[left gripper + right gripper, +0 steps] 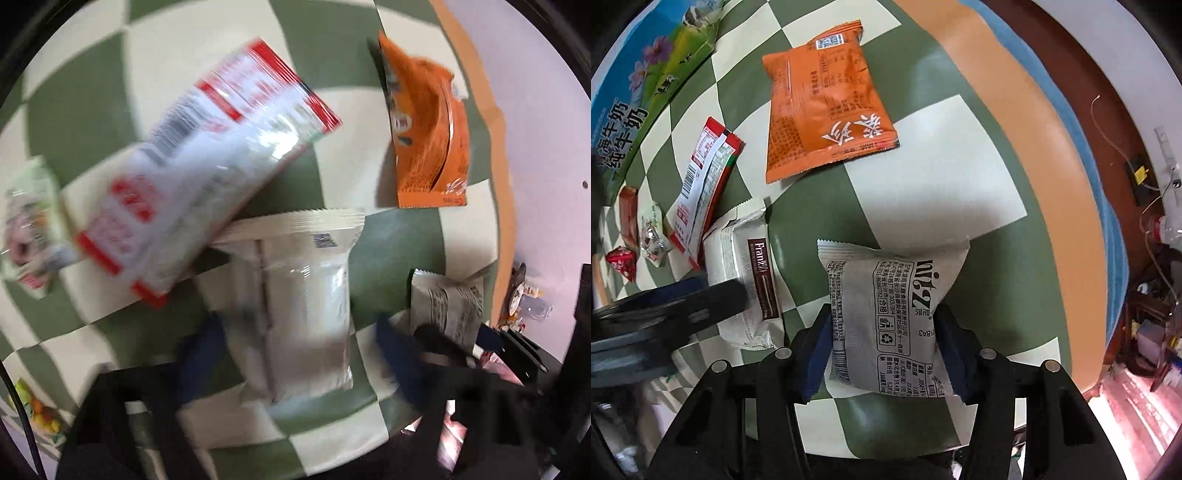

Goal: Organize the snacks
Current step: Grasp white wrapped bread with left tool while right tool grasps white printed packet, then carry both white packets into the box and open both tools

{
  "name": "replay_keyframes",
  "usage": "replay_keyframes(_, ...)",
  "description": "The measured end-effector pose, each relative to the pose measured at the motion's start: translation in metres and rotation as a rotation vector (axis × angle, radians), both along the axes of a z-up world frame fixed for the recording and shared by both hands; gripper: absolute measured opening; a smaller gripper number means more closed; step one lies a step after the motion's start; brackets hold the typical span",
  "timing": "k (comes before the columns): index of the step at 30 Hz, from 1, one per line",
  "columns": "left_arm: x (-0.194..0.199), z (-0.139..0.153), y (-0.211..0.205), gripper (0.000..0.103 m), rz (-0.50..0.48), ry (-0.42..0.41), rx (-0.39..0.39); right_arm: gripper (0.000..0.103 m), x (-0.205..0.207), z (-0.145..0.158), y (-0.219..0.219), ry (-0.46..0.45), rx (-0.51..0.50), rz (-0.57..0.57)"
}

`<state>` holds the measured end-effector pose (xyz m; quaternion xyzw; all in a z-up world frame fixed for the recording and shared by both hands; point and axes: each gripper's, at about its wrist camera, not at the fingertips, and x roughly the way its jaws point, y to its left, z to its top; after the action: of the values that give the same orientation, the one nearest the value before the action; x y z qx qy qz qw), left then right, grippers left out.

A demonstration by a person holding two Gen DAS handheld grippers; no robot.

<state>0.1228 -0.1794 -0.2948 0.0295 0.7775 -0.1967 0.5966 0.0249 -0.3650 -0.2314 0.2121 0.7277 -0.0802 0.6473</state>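
Observation:
My right gripper [884,339] is shut on a grey snack packet [890,314], its blue pads pressing both sides, just above the green-and-cream checked cloth [938,177]. My left gripper [295,354] has its fingers either side of a white Franzzi packet [295,306], which also shows in the right wrist view [746,266]; the view is blurred and the fingers stand apart from the packet. A red-and-white packet [207,162] leans on the white one. An orange packet [428,129] lies beyond, and it also shows in the right wrist view [823,99].
A milk carton box [646,92] stands at the far left. Small wrapped sweets [650,232] lie beside the red-and-white packet [701,184]. The table's orange edge [1052,147] runs along the right, with floor clutter beyond it.

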Motion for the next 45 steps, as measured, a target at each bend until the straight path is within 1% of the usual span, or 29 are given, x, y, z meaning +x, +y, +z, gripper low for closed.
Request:
replay_keyframes(1,-0.002,-0.002,-0.003,0.056,-0.014,-0.014,0.017,0.058,0.000,-0.002,0.000,0.004,0.019,0.000)
replay_keyframes(2,-0.004,-0.002,-0.004,0.054,-0.025,-0.038,0.021,0.058,-0.001,-0.004,0.000,0.005,0.036,0.001)
replay_keyframes(3,-0.005,-0.001,-0.002,0.052,-0.021,-0.043,0.018,0.058,-0.002,-0.006,0.000,0.005,0.049,0.005)
replay_keyframes(4,-0.005,0.000,0.001,0.052,-0.010,-0.044,0.014,0.057,-0.003,-0.008,0.001,0.005,0.049,0.008)
replay_keyframes(7,-0.004,0.007,0.024,0.052,0.025,-0.080,0.055,0.056,-0.005,-0.010,0.002,0.003,0.037,0.017)
replay_keyframes(10,-0.002,0.012,0.062,0.052,0.076,-0.091,0.086,0.056,0.002,-0.006,0.018,-0.026,0.068,0.039)
replay_keyframes(14,-0.005,0.019,0.120,0.052,0.145,-0.120,0.151,0.056,0.017,-0.007,0.039,-0.046,0.120,0.093)
replay_keyframes(16,-0.009,0.017,0.148,0.052,0.197,-0.115,0.173,0.056,0.028,-0.008,0.056,-0.053,0.137,0.140)
replay_keyframes(18,-0.012,0.011,0.165,0.053,0.247,-0.093,0.170,0.056,0.036,-0.009,0.071,-0.054,0.150,0.195)
replay_keyframes(20,-0.012,0.003,0.170,0.055,0.296,-0.074,0.146,0.057,0.042,-0.009,0.080,-0.043,0.167,0.232)
replay_keyframes(22,-0.012,-0.003,0.169,0.059,0.306,-0.068,0.145,0.067,0.044,-0.013,0.087,-0.031,0.161,0.251)
replay_keyframes(23,-0.012,-0.006,0.167,0.059,0.302,-0.071,0.157,0.069,0.046,-0.020,0.087,-0.029,0.165,0.255)
replay_keyframes(24,-0.011,-0.008,0.166,0.059,0.300,-0.075,0.165,0.072,0.047,-0.020,0.088,-0.026,0.169,0.251)
replay_keyframes(26,-0.015,-0.012,0.164,0.059,0.299,-0.084,0.178,0.073,0.056,-0.022,0.094,-0.016,0.162,0.259)
replay_keyframes(30,-0.016,-0.013,0.152,0.058,0.283,-0.098,0.198,0.073,0.064,-0.035,0.125,-0.002,0.135,0.293)
replay_keyframes(31,-0.018,-0.011,0.150,0.057,0.270,-0.099,0.201,0.068,0.064,-0.035,0.131,-0.002,0.120,0.317)
replay_keyframes(32,-0.019,-0.007,0.142,0.057,0.257,-0.099,0.202,0.064,0.065,-0.035,0.138,-0.003,0.095,0.343)
replay_keyframes(33,-0.015,-0.004,0.133,0.057,0.249,-0.098,0.194,0.057,0.063,-0.034,0.146,-0.004,0.042,0.392)
replay_keyframes(34,-0.016,0.001,0.130,0.057,0.246,-0.097,0.181,0.054,0.062,-0.032,0.152,-0.016,0.017,0.424)
replay_keyframes(36,-0.015,0.012,0.128,0.057,0.241,-0.097,0.157,0.053,0.058,-0.027,0.162,-0.036,0.005,0.447)
replay_keyframes(39,-0.014,0.037,0.120,0.057,0.229,-0.135,0.123,0.052,0.059,-0.018,0.162,-0.052,0.046,0.411)
replay_keyframes(41,-0.007,0.065,0.116,0.057,0.233,-0.178,0.084,0.052,0.062,-0.004,0.152,-0.072,0.081,0.376)
replay_keyframes(45,0.014,0.125,0.115,0.057,0.257,-0.264,0.003,0.052,0.080,0.041,0.156,-0.172,0.150,0.330)
